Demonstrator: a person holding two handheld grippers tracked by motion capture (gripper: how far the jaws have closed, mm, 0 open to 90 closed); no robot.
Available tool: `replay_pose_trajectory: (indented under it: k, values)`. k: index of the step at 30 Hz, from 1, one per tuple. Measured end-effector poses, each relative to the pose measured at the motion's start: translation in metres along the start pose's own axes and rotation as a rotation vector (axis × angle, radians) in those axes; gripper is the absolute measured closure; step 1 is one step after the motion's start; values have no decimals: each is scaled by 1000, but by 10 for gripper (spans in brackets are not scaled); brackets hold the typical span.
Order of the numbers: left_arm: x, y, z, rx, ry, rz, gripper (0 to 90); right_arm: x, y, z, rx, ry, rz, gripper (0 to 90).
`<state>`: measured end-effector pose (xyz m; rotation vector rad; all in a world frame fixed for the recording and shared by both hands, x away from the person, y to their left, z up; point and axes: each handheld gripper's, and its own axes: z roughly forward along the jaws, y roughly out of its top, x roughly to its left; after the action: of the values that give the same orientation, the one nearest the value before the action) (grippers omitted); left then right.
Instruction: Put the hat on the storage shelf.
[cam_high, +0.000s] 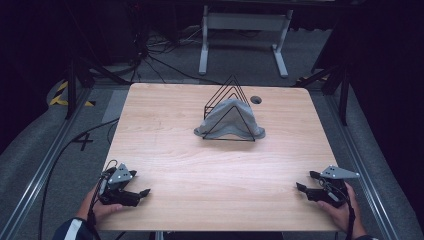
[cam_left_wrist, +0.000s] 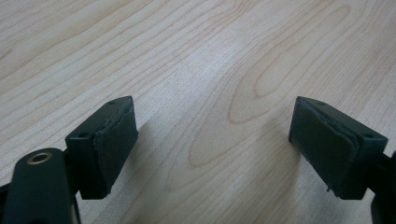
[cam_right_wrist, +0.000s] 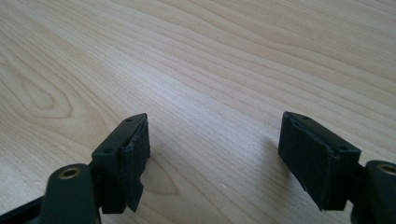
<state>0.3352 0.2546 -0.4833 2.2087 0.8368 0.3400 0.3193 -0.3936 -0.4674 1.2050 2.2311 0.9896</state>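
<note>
Over bare table, both grippers' jaws gape wide, holding nothing.

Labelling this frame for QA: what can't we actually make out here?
- High view: how far the crumpled grey cloth reaches behind the black triangular wire rack; the wires and the cloth's own folds hide it.
- High view: what the small dark round spot on the pale wooden table is; too small.
- High view: the person's forearms, cut off by the bottom edge.
- Both gripper views: the cloth and rack lie outside the frame; left gripper and right gripper face bare wood.
</note>
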Motion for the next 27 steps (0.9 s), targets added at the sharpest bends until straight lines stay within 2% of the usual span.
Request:
replay_pose_trajectory:
  k: [11,27]
  values:
    - [1,1,0,15,4,8,147,0,0,0,0,0,0,253]
    - [0,2,1,13,6,-7,144,0,0,0,0,0,0,253]
